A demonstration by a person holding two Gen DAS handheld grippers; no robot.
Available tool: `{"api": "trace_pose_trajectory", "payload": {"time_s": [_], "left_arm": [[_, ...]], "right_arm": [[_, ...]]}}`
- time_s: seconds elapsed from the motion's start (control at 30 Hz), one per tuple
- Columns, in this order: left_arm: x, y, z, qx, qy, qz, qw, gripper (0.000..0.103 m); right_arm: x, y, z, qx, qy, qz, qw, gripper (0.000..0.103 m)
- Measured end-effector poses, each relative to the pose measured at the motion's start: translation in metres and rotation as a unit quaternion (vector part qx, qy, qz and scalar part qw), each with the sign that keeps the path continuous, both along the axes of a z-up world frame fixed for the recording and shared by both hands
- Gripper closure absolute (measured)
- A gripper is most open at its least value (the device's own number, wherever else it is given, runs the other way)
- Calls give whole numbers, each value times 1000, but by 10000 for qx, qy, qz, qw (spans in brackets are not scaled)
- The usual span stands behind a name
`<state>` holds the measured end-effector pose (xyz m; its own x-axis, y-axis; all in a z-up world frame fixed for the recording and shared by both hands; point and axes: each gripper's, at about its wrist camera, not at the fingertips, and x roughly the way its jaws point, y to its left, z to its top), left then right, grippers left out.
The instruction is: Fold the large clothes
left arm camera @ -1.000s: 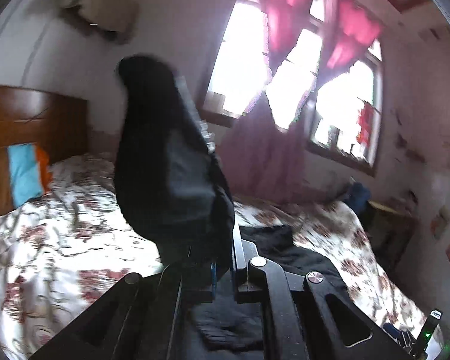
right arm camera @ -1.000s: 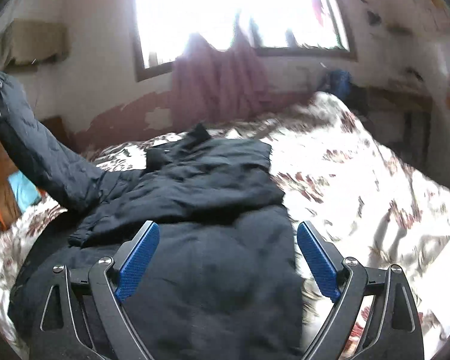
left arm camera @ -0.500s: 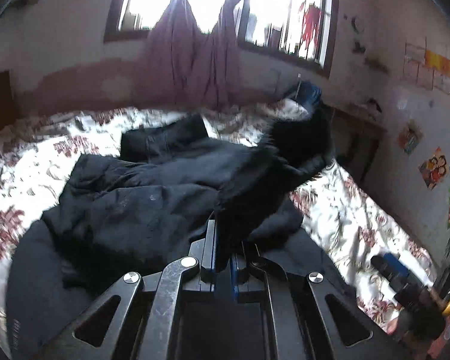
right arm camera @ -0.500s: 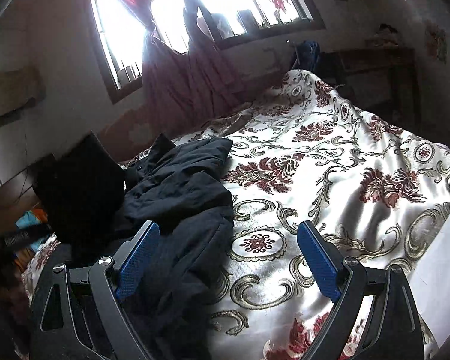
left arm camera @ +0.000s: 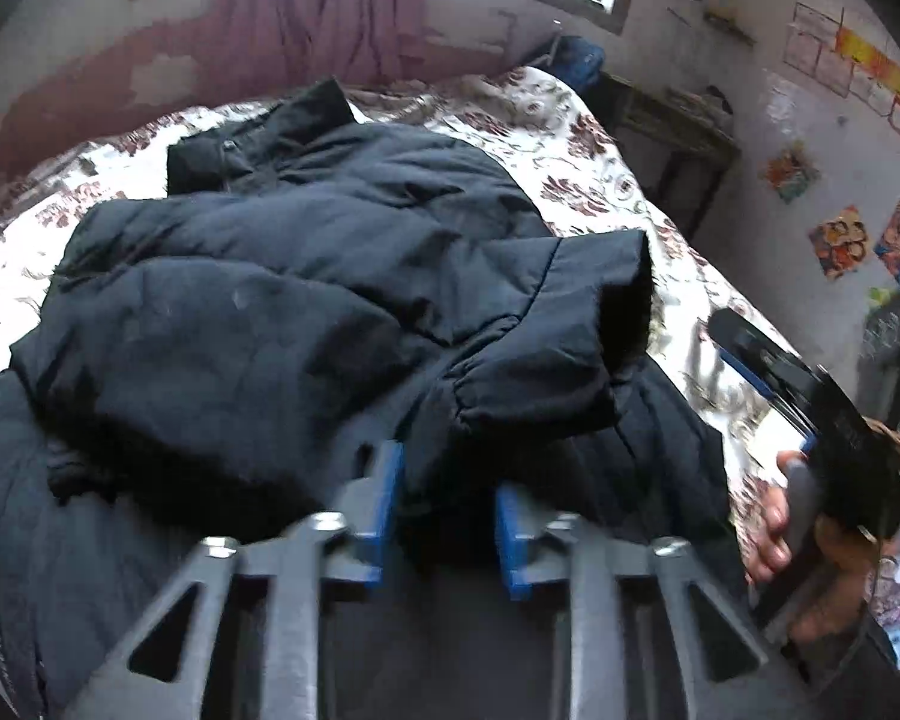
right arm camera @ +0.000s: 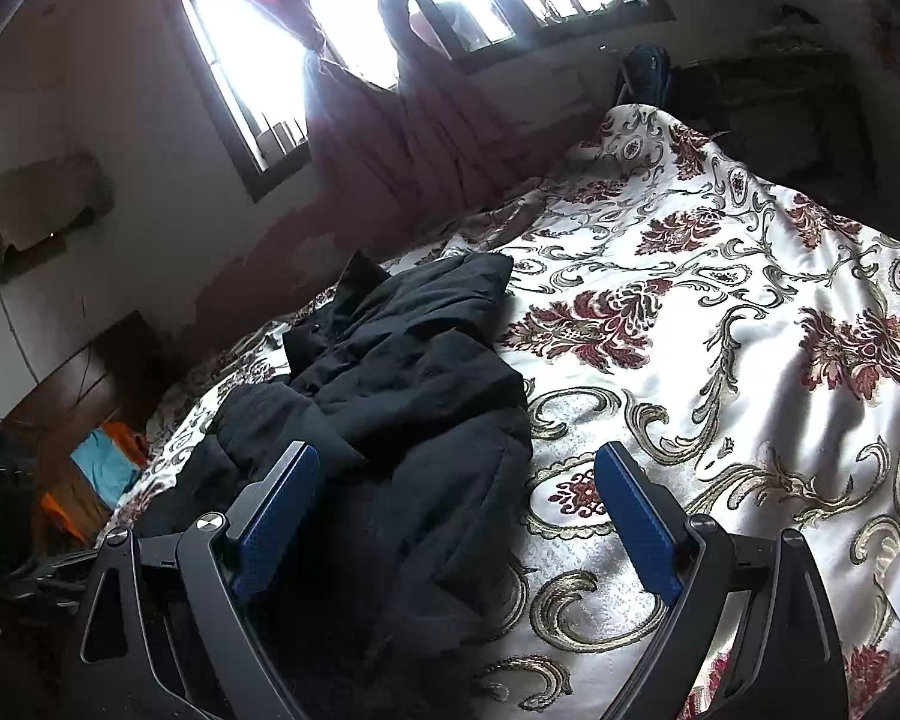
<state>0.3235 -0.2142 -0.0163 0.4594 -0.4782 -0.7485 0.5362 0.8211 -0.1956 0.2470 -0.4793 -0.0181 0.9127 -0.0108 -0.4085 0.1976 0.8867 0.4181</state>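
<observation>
Left wrist view: we see our left gripper [left arm camera: 444, 516] let go, its blue pads apart just above the big black jacket [left arm camera: 306, 300]. The jacket lies bunched on the flowery bedspread [right arm camera: 720, 360]. Our right gripper [right arm camera: 456, 516] is wide apart, holding nothing.

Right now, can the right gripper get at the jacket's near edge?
Probably yes. The right gripper is open, with the black jacket just ahead between its fingers and nothing in the way on the bedspread.

I see open bedspread [right arm camera: 720, 372] right of the jacket [right arm camera: 414, 396]; left of it, the headboard [right arm camera: 84, 378] and pillows crowd my path.
</observation>
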Motion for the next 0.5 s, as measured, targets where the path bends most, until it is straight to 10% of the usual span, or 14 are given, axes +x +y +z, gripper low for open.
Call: {"api": "trace_pose_trajectory", "payload": {"time_s": [0.03, 0.07, 0.27, 0.5], "left_arm": [[-3, 3, 0, -56, 30, 25, 10000, 18], [-8, 7, 1, -144, -46, 123, 9998, 12], [-5, 37, 8, 46, -423, 1040, 9937, 11], [54, 99, 4, 733, -634, 2805, 9549, 11]], "right_arm": [[1, 2, 0, -63, 13, 3, 10000, 13], [1, 6, 2, -183, 39, 0, 9998, 13], [21, 65, 16, -2807, 289, -513, 9580, 13], [43, 110, 23, -3560, -65, 376, 9337, 13]]}}
